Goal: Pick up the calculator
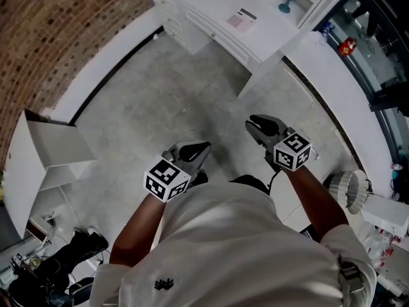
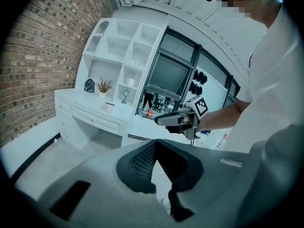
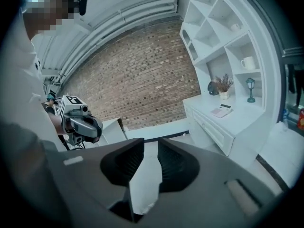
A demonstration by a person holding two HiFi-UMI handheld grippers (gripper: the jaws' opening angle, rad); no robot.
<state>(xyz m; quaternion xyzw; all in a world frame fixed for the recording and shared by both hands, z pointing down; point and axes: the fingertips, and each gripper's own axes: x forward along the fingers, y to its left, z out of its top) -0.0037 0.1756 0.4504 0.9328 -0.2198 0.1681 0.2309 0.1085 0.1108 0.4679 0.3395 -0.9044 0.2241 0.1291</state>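
Observation:
The calculator (image 1: pixel 241 19), pale with a dark display, lies flat on the white desk (image 1: pixel 211 34) at the top of the head view, far from both grippers. It also shows small in the left gripper view (image 2: pixel 107 108) and in the right gripper view (image 3: pixel 221 110). My left gripper (image 1: pixel 203 147) hangs over the grey floor with its jaw tips touching (image 2: pixel 155 142) and nothing in them. My right gripper (image 1: pixel 252 121) is level with it to the right. Its jaws stand apart (image 3: pixel 151 140), with only floor showing between them.
White cubby shelves (image 2: pixel 128 51) above the desk hold a mug (image 3: pixel 248 62), a plant (image 2: pixel 104 86) and a small blue stand (image 1: pixel 287 2). A brick wall (image 1: pixel 57 24) runs along the left. A low white open unit (image 1: pixel 57 149) stands left, cables and dark gear (image 1: pixel 57 261) bottom left.

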